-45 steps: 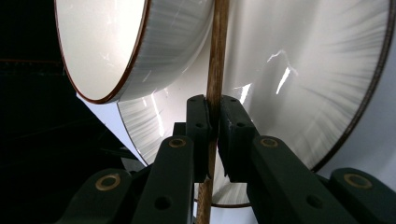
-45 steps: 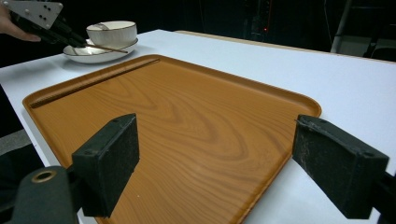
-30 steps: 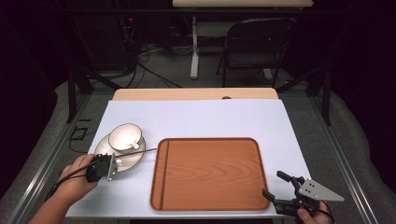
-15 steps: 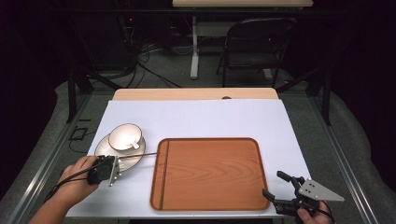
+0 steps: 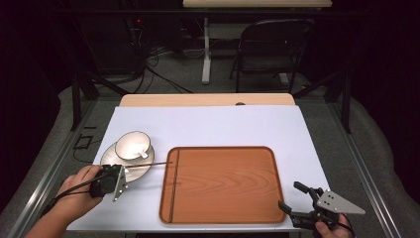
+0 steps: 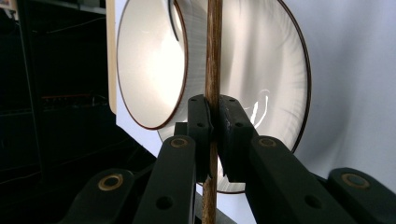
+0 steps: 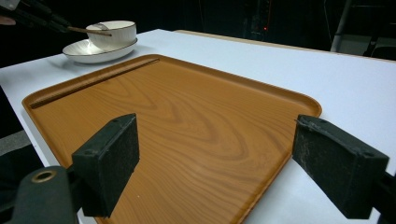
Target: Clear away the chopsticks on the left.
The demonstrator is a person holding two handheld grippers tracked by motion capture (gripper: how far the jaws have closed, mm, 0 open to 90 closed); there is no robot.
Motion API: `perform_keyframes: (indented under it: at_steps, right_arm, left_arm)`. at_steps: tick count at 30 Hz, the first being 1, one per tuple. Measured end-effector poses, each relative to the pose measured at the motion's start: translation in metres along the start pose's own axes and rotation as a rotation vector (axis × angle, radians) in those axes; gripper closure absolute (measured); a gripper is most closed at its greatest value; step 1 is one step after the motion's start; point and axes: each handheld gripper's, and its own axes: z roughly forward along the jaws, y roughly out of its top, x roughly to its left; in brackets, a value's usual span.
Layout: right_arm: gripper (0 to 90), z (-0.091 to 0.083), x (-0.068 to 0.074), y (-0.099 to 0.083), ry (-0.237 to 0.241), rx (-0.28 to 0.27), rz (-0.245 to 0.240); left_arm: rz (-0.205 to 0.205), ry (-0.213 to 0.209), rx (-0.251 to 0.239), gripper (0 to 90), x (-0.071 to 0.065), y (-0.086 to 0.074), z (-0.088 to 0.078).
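My left gripper (image 5: 123, 172) is shut on a thin brown wooden stick (image 5: 148, 165), holding it level over a white saucer (image 5: 106, 157); the stick's far tip reaches the left rim of a wooden tray (image 5: 223, 183). A white cup (image 5: 131, 145) with a dark rim stands on that saucer. In the left gripper view the stick (image 6: 213, 56) runs up between the pads (image 6: 233, 121), with the cup (image 6: 149, 60) and saucer (image 6: 275, 70) behind. My right gripper (image 5: 289, 195) stands open by the tray's near right corner, nothing between its jaws (image 7: 224, 158).
The tray (image 7: 177, 116) has a long groove along its left side. White table cover (image 5: 213, 126) lies under everything, with a wooden strip at the far edge. A folding chair (image 5: 270, 49) and cables stand beyond the table.
My left hand has risen a little and shifted toward the tray with the stick, whose tip now reaches the tray's left rim. The right gripper has stayed put.
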Motion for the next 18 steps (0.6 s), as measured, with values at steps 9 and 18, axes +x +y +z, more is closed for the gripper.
perform_keyframes:
  at_steps: [9,18]
  right_arm:
    - [14.3,0.0,0.0,0.0,-0.001,-0.001,0.0]
    - [14.3,0.0,0.0,0.0,-0.001,0.0,0.0]
  left_arm:
    - [-0.072,-0.032,-0.004,84.0,0.004,0.004,-0.006]
    - [-0.395,-0.174,-0.063,84.0,0.017,0.009,-0.018]
